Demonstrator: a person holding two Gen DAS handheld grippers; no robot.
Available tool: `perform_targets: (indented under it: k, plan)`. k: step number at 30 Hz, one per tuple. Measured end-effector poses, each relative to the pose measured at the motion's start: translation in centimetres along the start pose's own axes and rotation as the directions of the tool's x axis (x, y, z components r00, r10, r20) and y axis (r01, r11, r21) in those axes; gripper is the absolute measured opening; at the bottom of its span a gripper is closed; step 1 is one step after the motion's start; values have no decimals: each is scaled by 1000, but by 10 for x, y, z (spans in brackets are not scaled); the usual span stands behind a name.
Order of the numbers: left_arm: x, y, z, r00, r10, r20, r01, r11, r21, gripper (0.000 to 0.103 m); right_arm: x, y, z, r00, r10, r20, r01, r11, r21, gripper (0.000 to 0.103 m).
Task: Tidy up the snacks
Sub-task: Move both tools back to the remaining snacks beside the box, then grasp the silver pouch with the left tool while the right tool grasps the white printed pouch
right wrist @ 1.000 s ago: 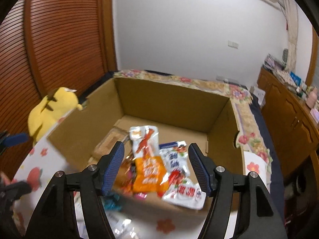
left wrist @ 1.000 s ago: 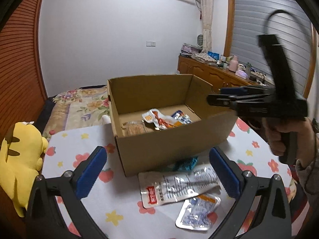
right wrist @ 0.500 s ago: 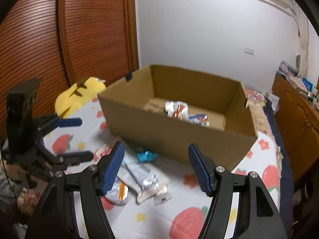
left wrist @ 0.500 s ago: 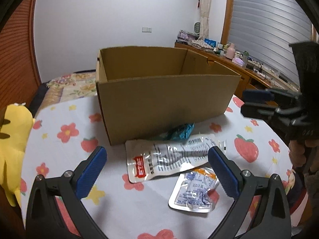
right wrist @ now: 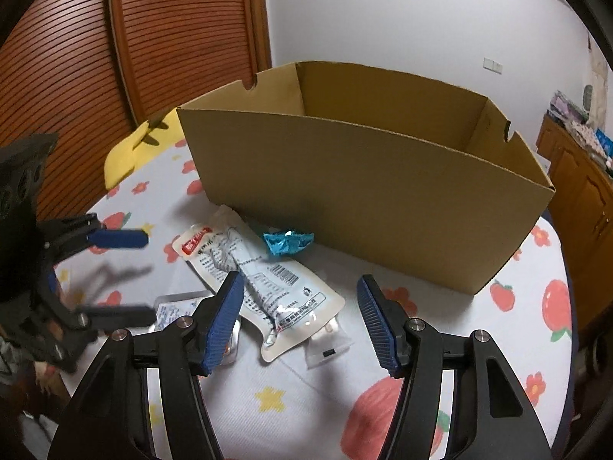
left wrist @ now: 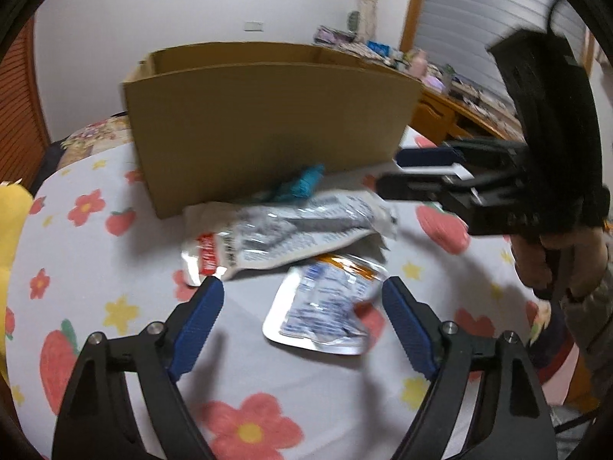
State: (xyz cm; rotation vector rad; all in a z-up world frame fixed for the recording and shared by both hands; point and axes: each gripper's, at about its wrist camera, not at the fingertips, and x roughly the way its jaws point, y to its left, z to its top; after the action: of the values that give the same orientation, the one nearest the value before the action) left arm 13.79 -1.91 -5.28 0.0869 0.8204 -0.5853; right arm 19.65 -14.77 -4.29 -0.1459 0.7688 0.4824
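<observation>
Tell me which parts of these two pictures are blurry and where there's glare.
Left wrist view: the right claw is smeared by motion, the box edges are soft, and the silver packet shows glare. Right wrist view: mostly sharp, but the left claw is motion-blurred and casts a soft shadow on the tablecloth; both views bend straight lines near the rim.

Nothing legible from my cams: long silver snack pouch [right wrist: 257, 284] has a red label and a barcode, small pouch [left wrist: 326, 304] blue print, all too blurred to read.
</observation>
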Motion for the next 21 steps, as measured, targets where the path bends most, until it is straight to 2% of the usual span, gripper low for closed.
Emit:
perform_targets:
  k: [1, 3, 4, 5, 13, 17, 18, 20, 21]
  plan:
    - [3, -3, 0, 1000, -5, -13, 5, 1000, 13, 84, -1, -1, -1, 1000, 1, 1, -1, 1000, 3, 62]
    - [9, -11, -2, 999, 2, -47, 0, 999, 44, 72, -2, -2, -2, 1000, 1, 0, -1, 1000, 8, 62]
    - [13, -15, -2, 998, 9, -65, -5, 998, 59, 60, -3, -3, -3, 1000, 0, -1, 0, 1000, 9, 62]
    - [16, -16, -3, 997, 12, -77, -7, 998, 68, 57, -3, -4, -4, 1000, -1, -1, 1, 1000, 11, 62]
    - [34, -20, 4, 988, 31, -154, -16, 995, 96, 57, -7, -5, -9, 1000, 12, 4, -12, 1000, 23, 62]
    - [36, -21, 7, 986, 52, -159, -34, 993, 112, 57, -8, -5, -9, 1000, 13, 4, -13, 1000, 24, 62]
    - [35, -21, 7, 986, 59, -156, -40, 992, 117, 53, -8, -5, -9, 1000, 13, 4, -13, 1000, 24, 62]
    - [32, -23, 5, 987, 64, -144, -45, 990, 137, 34, -8, -5, -9, 1000, 15, 5, -15, 1000, 26, 62]
    - [28, -24, 4, 988, 65, -138, -45, 989, 143, 32, -8, -5, -8, 1000, 17, 4, -18, 1000, 25, 62]
